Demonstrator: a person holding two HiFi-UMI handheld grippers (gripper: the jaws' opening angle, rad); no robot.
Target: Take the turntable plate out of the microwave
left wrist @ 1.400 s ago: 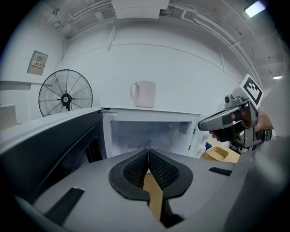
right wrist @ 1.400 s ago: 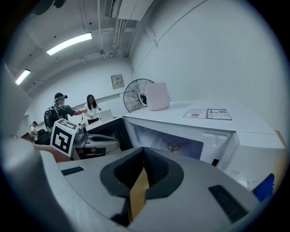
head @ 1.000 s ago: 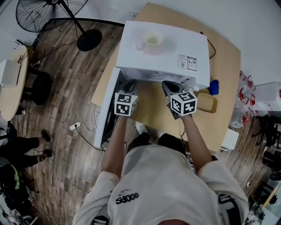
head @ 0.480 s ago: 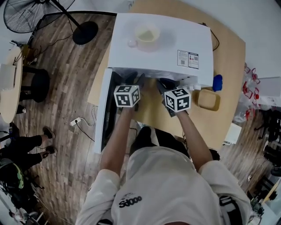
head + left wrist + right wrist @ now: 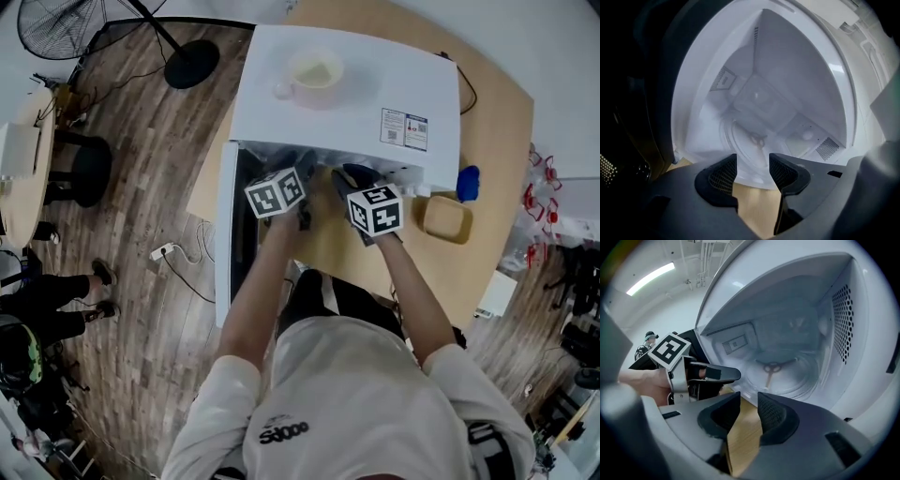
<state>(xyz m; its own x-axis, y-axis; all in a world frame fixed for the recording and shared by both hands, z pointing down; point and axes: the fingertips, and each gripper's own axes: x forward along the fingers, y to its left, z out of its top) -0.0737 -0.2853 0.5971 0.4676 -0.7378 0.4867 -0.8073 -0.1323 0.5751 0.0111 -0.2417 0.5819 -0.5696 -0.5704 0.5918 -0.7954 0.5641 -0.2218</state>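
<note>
The white microwave (image 5: 347,94) stands on the wooden table with its door swung open to the left. Its clear glass turntable plate (image 5: 740,151) lies flat on the cavity floor over the hub; it is also seen in the right gripper view (image 5: 787,378). My left gripper (image 5: 302,173) is at the cavity's mouth, its jaws (image 5: 752,163) having just been opening, now open wide with nothing between them. My right gripper (image 5: 352,176) is beside it on the right, jaws (image 5: 749,404) also having just been opening, now partly open and empty. Neither touches the plate.
A pale cup (image 5: 314,73) sits on top of the microwave. The open door (image 5: 228,246) juts toward me at the left. A tan dish (image 5: 443,216) and a blue object (image 5: 468,183) lie right of the microwave. A fan (image 5: 56,23) and a seated person (image 5: 47,314) are at the left.
Both grippers have come in closer to the microwave's opening. The left gripper's marker cube has rolled to a tilt.
</note>
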